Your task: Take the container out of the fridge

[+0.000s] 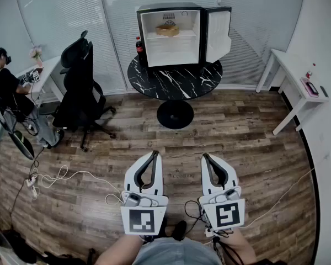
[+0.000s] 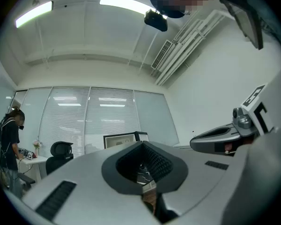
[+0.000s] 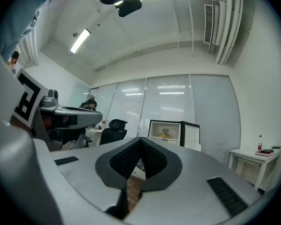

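Left gripper [image 1: 154,155]: jaws pressed together tip to tip, nothing between them. Right gripper [image 1: 206,157]: likewise closed and empty. Both held low and side by side, close to the body, pointing across the wood floor [image 1: 237,142] toward the far wall.

Straight ahead, well apart from both grippers: a round black marble-patterned table [image 1: 176,84] on a pedestal, with a small black fridge [image 1: 171,8] standing on top. Fridge door [image 1: 217,35] swung wide to the right, white interior fully exposed. On the upper shelf, near the middle: the container [image 1: 167,30], tan or yellowish, low and wide; too small to tell lid or contents. Seen also from the right gripper view, just above the closed jaw tips, inside the lit fridge. On the table just beside the fridge's left wall: a dark cola bottle [image 1: 138,47] with a red cap.

Further out: a black office chair [image 1: 80,84] to the left, a person [image 1: 5,87] at a white desk [image 1: 47,70] in the far left corner, loose cables [image 1: 55,176] on the floor, a white side table [image 1: 289,73] against the right wall.

Progress, as a judgement: door already open, so access is clear, but nothing else done. Left to do: close the distance to the table, open a gripper, reach onto the upper shelf, clamp the container, draw it out clear of the fridge. Very early stage.
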`<state>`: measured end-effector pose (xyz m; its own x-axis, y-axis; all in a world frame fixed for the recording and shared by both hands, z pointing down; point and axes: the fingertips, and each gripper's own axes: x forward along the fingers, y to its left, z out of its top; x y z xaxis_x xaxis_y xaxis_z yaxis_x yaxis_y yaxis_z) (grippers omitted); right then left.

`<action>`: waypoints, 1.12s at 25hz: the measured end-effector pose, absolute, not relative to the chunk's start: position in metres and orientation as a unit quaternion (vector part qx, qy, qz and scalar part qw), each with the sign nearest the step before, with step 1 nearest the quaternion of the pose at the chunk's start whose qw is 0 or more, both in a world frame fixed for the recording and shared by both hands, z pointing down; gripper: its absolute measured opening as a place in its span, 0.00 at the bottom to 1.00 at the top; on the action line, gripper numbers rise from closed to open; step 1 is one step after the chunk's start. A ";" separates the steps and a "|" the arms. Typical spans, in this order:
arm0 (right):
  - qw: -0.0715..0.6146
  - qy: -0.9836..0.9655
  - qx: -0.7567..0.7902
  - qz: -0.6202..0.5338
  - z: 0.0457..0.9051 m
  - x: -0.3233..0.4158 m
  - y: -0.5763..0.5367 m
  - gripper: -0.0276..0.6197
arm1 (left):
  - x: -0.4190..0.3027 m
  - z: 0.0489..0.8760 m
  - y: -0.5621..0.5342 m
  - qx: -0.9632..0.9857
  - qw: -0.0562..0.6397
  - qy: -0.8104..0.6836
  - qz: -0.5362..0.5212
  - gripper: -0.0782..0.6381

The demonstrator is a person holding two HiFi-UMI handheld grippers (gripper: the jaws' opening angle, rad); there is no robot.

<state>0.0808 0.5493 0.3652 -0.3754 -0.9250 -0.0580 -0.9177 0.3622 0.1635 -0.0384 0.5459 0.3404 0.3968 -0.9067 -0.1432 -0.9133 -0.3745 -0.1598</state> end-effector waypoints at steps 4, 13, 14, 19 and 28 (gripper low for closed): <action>0.034 -0.830 0.552 -0.072 0.371 0.083 0.550 0.06 | -0.034 0.342 0.546 -0.831 0.109 0.546 0.004 0.13; 0.025 -0.830 0.553 -0.067 0.371 0.093 0.547 0.06 | -0.032 0.342 0.542 -0.826 0.098 0.555 0.019 0.13; 0.027 -0.831 0.551 -0.064 0.371 0.093 0.548 0.07 | -0.033 0.342 0.542 -0.824 0.100 0.557 0.019 0.13; 0.039 -0.830 0.553 -0.060 0.374 0.099 0.536 0.07 | -0.036 0.341 0.531 -0.818 0.097 0.567 0.020 0.13; 0.051 -0.824 0.562 -0.049 0.387 0.108 0.461 0.07 | -0.040 0.359 0.456 -0.818 0.085 0.569 0.014 0.13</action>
